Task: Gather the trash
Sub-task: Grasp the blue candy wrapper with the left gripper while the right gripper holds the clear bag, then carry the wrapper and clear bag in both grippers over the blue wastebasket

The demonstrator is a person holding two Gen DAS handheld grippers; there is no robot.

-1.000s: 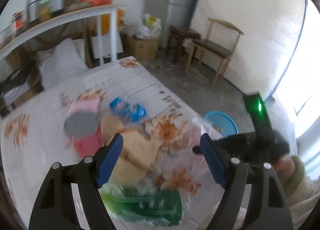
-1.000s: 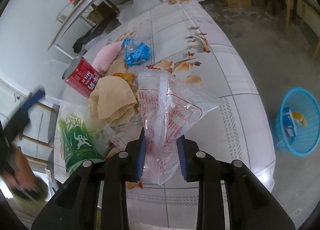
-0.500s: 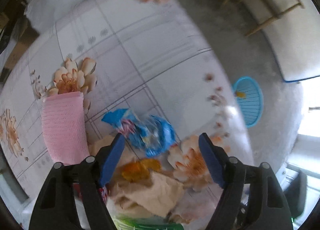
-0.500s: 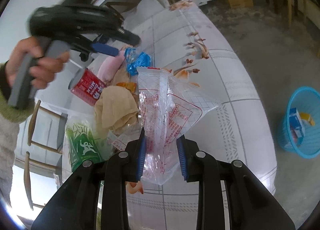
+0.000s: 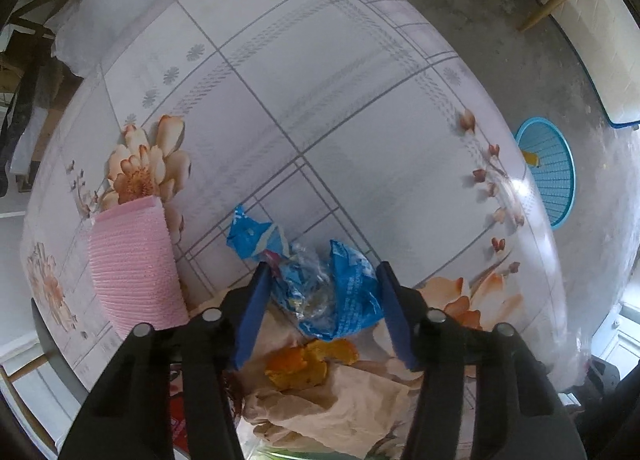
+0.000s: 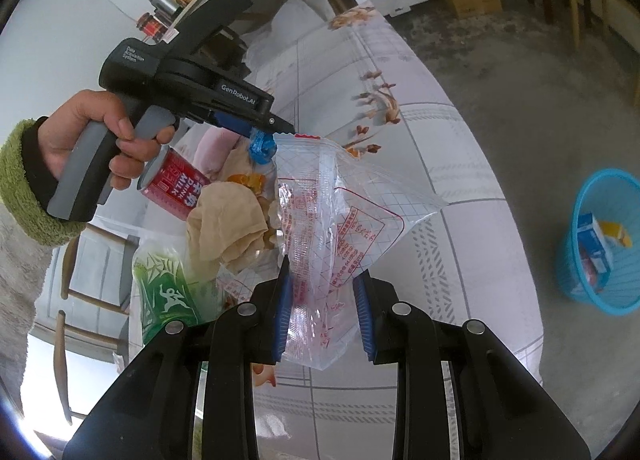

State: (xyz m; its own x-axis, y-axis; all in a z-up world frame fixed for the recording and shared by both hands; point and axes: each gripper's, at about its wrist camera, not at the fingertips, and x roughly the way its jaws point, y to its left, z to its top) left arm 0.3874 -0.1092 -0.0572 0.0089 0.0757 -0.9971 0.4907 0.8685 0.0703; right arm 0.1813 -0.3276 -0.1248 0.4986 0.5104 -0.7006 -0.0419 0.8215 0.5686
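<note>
Trash: blue wrapper (image 5: 320,292) on floral surface (image 5: 360,108)
Left tongs (image 5: 322,292): spread, straddling blue wrapper
Right tongs (image 6: 322,300): pinching clear plastic bag (image 6: 340,220)
Basket (image 6: 608,244): on floor

We see a wide bare stretch of the flowered tablecloth (image 5: 320,72) ahead, with open passage to the table's far edge and to the blue basket (image 6: 604,244) on the floor. Nearer us the way is crowded: pink cloth (image 5: 134,264), red can (image 6: 176,188), tan paper (image 6: 224,228) and green packet (image 6: 168,292) lie close together. The clear bag (image 6: 340,220) stands upright, blocking the middle.
</note>
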